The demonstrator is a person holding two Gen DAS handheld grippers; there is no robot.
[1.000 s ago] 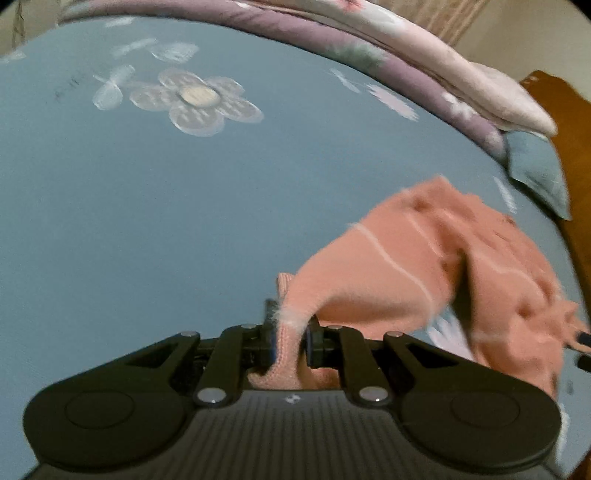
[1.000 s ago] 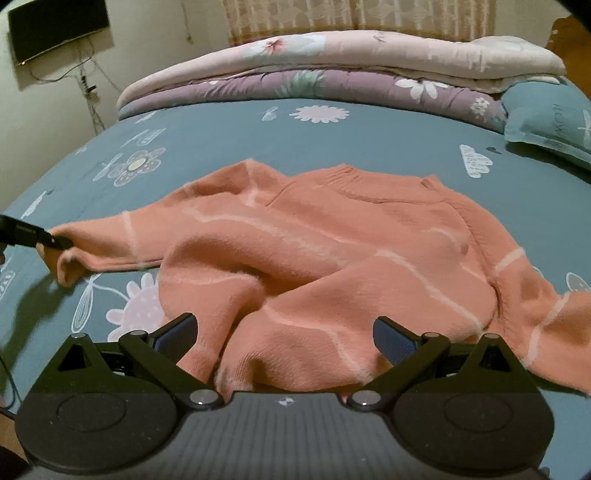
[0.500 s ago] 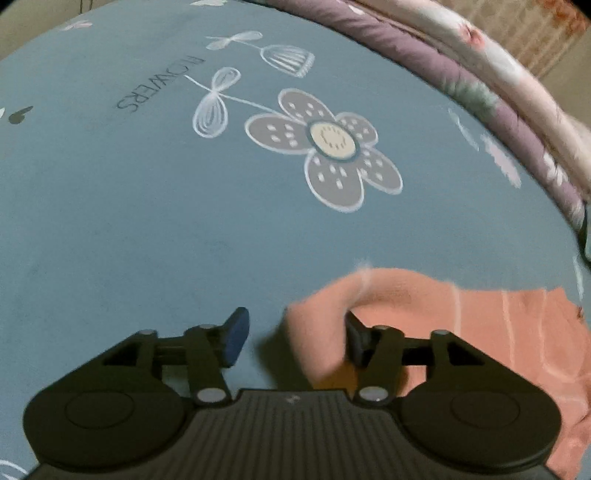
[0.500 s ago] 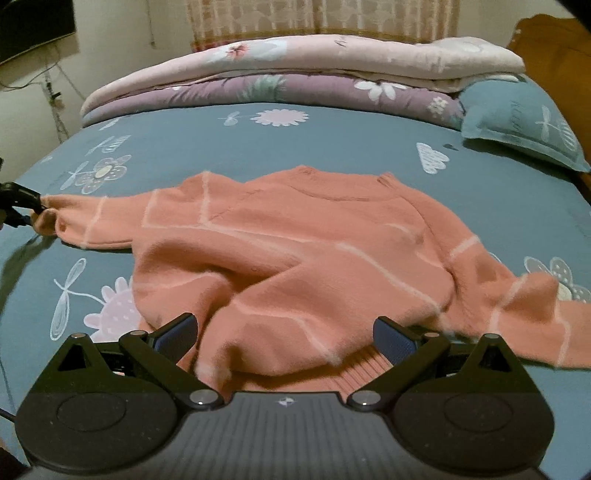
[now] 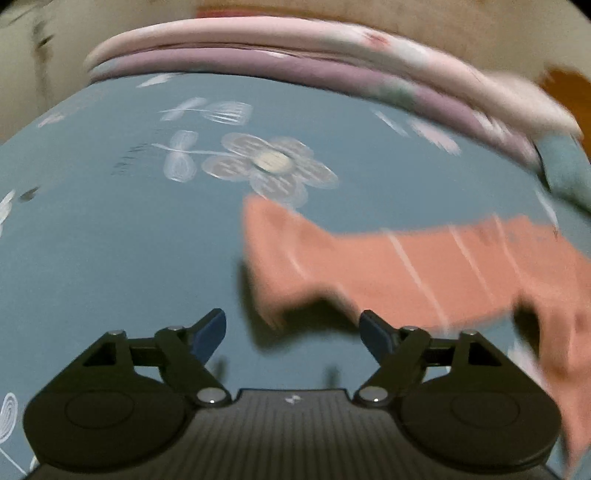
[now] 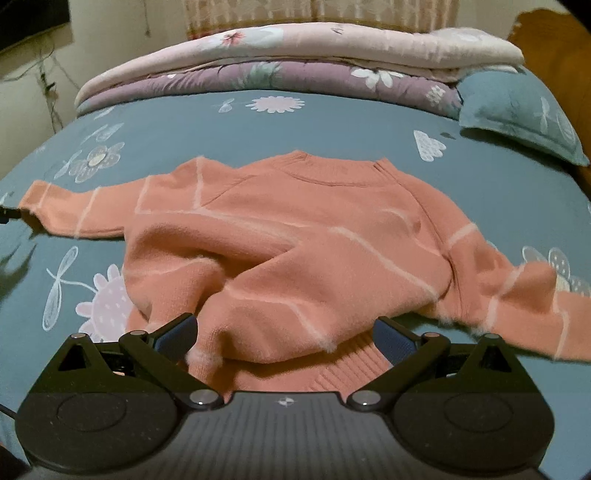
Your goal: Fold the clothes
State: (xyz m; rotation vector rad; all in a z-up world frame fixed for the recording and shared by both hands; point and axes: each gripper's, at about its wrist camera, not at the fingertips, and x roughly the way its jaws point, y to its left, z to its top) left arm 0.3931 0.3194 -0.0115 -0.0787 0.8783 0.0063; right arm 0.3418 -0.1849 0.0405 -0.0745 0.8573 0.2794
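Observation:
A salmon-pink sweater [image 6: 295,229] with thin pale stripes lies front up on the blue flowered bed sheet [image 6: 332,129], rumpled at its lower half. Its left sleeve [image 6: 74,210] stretches out flat to the left, and the other sleeve [image 6: 517,295] trails to the right. In the blurred left wrist view that left sleeve's cuff [image 5: 266,251] lies just beyond my left gripper [image 5: 292,325]. Its jaws are opening, with nothing between them. My right gripper [image 6: 286,332] is open at the sweater's hem, the bunched fabric lying between its fingers without being pressed.
Folded quilts, pink [image 6: 295,48] over purple [image 6: 295,77], lie along the far side of the bed. A blue pillow [image 6: 517,107] rests at the far right against a wooden headboard [image 6: 546,33]. A wall with hanging cables [image 6: 48,85] stands at the left.
My left gripper pulled the sleeve out to the left, let go of the cuff and drew back with its jaws spreading. The right gripper has hardly moved.

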